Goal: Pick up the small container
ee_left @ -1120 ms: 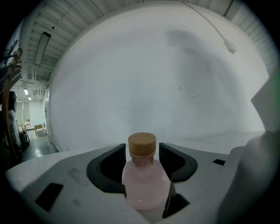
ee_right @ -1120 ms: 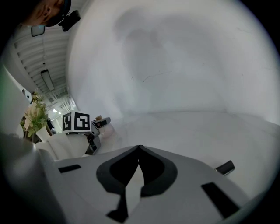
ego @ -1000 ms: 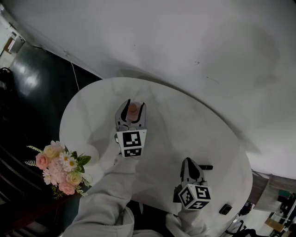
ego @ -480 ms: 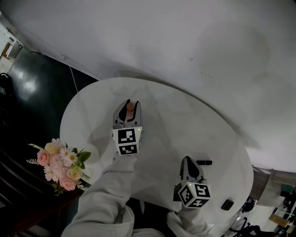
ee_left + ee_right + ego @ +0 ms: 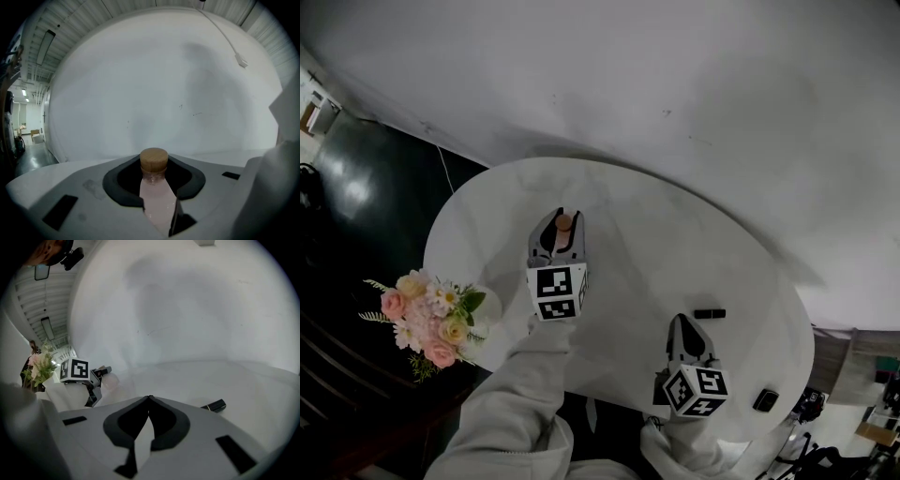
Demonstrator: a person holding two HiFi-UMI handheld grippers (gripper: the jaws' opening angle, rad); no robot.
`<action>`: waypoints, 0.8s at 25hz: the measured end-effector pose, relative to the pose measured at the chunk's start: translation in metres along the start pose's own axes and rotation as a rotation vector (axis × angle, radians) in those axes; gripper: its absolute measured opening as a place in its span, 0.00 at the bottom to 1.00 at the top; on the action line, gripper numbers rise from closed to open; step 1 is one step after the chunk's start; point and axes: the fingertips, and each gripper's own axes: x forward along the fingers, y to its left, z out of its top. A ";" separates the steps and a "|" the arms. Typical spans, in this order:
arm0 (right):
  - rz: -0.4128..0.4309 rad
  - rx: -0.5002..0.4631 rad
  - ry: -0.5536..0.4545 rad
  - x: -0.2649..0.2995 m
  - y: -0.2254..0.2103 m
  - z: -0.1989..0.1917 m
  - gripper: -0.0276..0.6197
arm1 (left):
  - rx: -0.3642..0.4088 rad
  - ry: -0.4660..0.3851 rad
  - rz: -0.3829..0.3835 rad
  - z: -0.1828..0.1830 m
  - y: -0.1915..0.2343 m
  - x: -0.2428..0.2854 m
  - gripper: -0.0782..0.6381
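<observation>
My right tongs [image 5: 683, 325] are nearest me above the round white table [image 5: 675, 253], jaws pressed together and empty. A small black block [image 5: 709, 313] lies just beyond them. Farther out, my left tongs [image 5: 562, 223] are clamped on the small container [image 5: 157, 197], a pink bottle with a cork stopper [image 5: 153, 160]. A pink bouquet [image 5: 427, 319] sits by the table's left edge.
</observation>
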 end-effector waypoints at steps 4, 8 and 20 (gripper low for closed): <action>-0.006 0.008 -0.029 -0.013 0.001 0.001 0.12 | 0.007 -0.021 -0.015 0.011 -0.007 -0.017 0.28; -0.008 0.002 -0.052 -0.027 0.004 0.001 0.12 | 0.014 -0.027 -0.047 0.017 -0.017 -0.035 0.28; -0.010 -0.005 -0.125 -0.062 0.005 0.009 0.12 | 0.010 -0.013 -0.122 0.024 -0.042 -0.094 0.28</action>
